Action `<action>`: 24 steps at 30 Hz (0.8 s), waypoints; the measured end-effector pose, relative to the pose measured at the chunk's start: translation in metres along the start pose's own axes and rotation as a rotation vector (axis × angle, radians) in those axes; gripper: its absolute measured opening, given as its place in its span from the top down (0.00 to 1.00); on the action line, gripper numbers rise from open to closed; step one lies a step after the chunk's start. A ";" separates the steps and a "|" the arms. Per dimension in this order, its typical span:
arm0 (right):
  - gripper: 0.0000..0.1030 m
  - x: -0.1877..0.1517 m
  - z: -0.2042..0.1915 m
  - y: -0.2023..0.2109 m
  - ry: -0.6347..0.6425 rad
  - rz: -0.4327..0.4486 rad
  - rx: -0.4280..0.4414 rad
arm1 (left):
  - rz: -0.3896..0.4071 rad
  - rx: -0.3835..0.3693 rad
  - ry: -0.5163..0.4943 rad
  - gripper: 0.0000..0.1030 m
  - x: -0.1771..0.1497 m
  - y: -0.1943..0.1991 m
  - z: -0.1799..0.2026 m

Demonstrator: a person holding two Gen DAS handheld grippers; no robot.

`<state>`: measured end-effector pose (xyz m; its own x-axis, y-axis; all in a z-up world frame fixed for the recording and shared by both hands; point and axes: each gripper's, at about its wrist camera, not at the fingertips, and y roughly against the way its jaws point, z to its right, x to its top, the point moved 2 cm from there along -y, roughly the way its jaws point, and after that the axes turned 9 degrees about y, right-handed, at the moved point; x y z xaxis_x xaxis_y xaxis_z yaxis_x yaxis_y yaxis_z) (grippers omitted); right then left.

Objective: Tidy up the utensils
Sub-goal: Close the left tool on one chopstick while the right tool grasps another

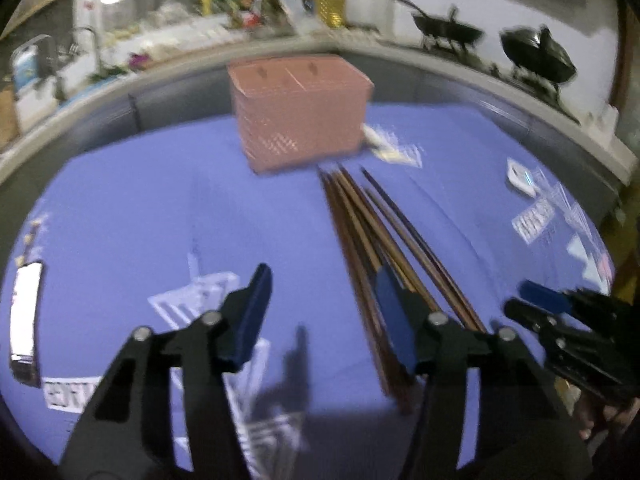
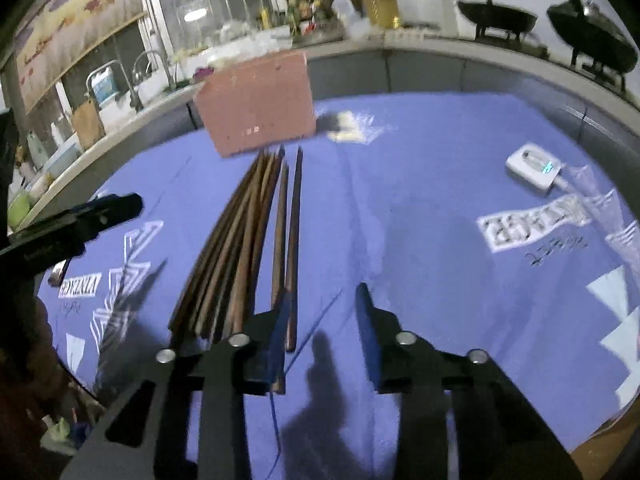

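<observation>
A bundle of brown wooden chopsticks (image 1: 362, 236) lies flat on the table (image 1: 140, 216), which is covered by a blue printed cloth, their tips pointing toward a pink lattice basket (image 1: 302, 110) standing near the far edge.

The left gripper (image 1: 324, 286) hangs low over the cloth with its jaws released; its right finger sits over the near end of the bundle, and only bare cloth shows in the gap.

The right gripper (image 2: 326, 300) is also released, its left finger beside the outermost chopstick, nothing grasped.

A small white device (image 2: 534, 166) rests well off to the right.
</observation>
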<state>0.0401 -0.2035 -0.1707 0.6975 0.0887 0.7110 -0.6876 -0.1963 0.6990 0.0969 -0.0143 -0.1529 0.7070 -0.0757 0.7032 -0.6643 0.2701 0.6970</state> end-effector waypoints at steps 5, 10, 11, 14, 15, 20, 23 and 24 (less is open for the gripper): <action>0.72 -0.003 -0.012 -0.012 0.070 -0.029 0.006 | -0.111 -0.035 0.007 0.61 -0.014 -0.032 0.006; 0.72 -0.003 -0.011 -0.019 0.105 -0.043 -0.046 | -0.153 -0.024 0.034 0.63 -0.017 -0.048 0.005; 0.72 -0.003 -0.010 -0.020 0.111 -0.047 -0.060 | -0.157 -0.018 0.036 0.63 -0.017 -0.049 0.004; 0.72 -0.004 -0.006 -0.023 0.088 -0.053 -0.034 | -0.172 0.000 0.039 0.63 -0.019 -0.054 0.002; 0.72 -0.004 -0.006 -0.022 0.089 -0.047 -0.029 | -0.176 -0.001 0.042 0.63 -0.019 -0.055 0.002; 0.72 0.000 -0.013 -0.017 0.116 -0.019 -0.018 | -0.165 0.023 0.030 0.63 -0.017 -0.057 0.003; 0.72 0.001 -0.018 -0.022 0.128 -0.032 -0.003 | -0.166 0.031 0.021 0.63 -0.017 -0.061 0.007; 0.72 0.001 -0.018 -0.024 0.127 -0.035 0.004 | -0.165 0.042 0.016 0.63 -0.017 -0.061 0.008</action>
<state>0.0532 -0.1815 -0.1853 0.6895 0.2186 0.6905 -0.6627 -0.1945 0.7232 0.1239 -0.0373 -0.2062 0.8107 -0.1006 0.5768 -0.5482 0.2154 0.8081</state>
